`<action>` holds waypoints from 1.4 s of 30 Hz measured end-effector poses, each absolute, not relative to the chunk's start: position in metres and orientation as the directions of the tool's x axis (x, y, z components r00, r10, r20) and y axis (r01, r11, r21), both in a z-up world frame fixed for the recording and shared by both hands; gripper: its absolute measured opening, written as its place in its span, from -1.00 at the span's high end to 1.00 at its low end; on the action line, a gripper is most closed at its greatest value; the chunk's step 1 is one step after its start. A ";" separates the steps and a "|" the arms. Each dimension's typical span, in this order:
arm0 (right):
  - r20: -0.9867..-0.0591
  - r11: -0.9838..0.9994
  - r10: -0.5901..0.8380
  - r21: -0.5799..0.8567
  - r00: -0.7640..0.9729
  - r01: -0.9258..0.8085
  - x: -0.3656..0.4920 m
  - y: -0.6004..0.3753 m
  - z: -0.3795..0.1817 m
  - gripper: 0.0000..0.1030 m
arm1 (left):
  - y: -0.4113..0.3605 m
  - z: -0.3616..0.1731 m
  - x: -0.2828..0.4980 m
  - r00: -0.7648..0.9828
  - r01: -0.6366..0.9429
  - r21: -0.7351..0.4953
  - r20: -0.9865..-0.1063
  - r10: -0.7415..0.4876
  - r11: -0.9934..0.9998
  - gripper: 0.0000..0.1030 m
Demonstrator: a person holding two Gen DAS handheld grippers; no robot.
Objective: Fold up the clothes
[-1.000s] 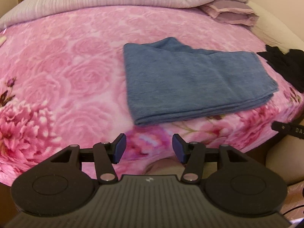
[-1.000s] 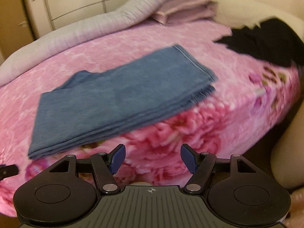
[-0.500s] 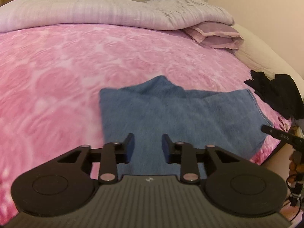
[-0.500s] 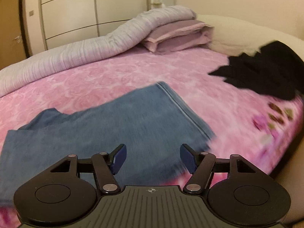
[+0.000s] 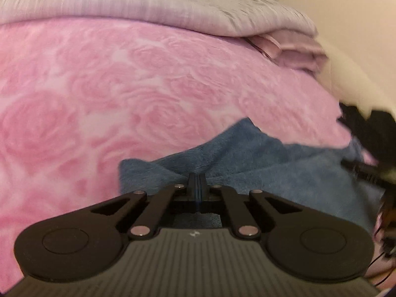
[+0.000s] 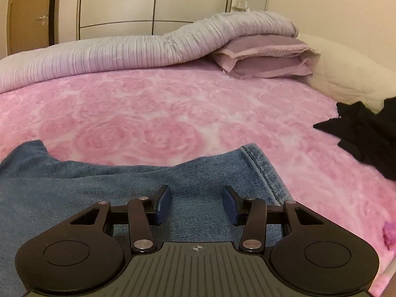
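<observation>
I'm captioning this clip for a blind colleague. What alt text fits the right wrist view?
The right gripper, jaws apart and just closing, hangs over folded blue jeans on a pink rose-patterned blanket, nothing pinched yet. Behind lie a grey duvet and lilac pillows; black clothing sits at right.

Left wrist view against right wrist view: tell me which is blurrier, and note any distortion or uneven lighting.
Left wrist view: motion blur smears the pink blanket and the black garment; the left gripper itself stays crisp. Right wrist view: far sharper, with stitching readable on the folded jeans. Both views: fisheye bends the bed into a dome and darkens the corners; warm, soft indoor light, no glare.
</observation>
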State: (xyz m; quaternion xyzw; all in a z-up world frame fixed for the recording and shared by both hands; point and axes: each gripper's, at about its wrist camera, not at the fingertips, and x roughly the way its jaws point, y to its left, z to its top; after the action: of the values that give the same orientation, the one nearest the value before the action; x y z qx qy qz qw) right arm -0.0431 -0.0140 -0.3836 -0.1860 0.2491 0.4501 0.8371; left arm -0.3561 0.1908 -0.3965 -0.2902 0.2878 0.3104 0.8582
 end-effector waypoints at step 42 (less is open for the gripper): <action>-0.519 -0.314 0.833 -0.727 0.190 -0.610 -0.400 -0.072 -0.449 -0.17 | 0.067 -0.387 -0.553 0.617 -0.776 -0.498 -0.725 0.305 0.387 0.61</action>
State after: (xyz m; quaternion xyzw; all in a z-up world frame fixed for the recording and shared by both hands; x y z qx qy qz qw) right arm -0.3996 -0.0721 -0.4493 -0.5136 -0.1084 0.6269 0.5757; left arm -0.5534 0.0669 -0.3869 -0.4344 0.2710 0.3435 0.7873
